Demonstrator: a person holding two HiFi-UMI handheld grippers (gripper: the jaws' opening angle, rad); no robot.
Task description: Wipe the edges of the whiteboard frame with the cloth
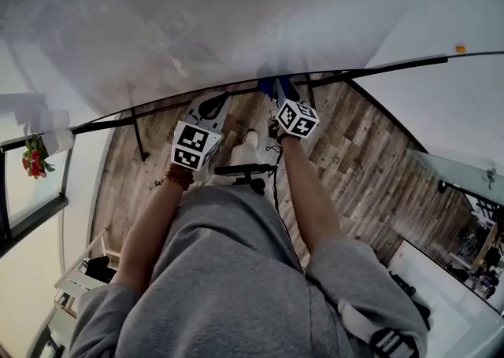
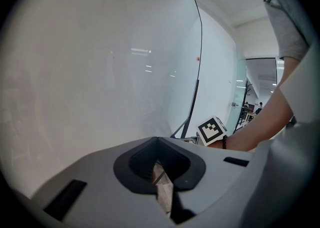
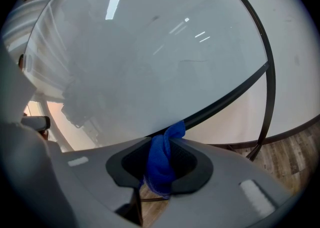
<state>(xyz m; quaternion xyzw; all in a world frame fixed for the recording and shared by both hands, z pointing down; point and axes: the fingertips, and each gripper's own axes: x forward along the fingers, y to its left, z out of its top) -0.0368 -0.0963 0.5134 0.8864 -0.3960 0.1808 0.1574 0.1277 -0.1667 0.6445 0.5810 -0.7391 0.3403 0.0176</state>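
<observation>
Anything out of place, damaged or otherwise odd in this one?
Nothing stands out. The right claw grips the blue cloth, whose tip meets the dark frame of the whiteboard. The left claw is shut and empty. The board shows only faint smudges and light reflections.

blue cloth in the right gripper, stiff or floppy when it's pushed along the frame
Probably floppy: the blue cloth bunches into folds between the right gripper jaws. Likely light and soft, so it should mould to the frame edge.
</observation>
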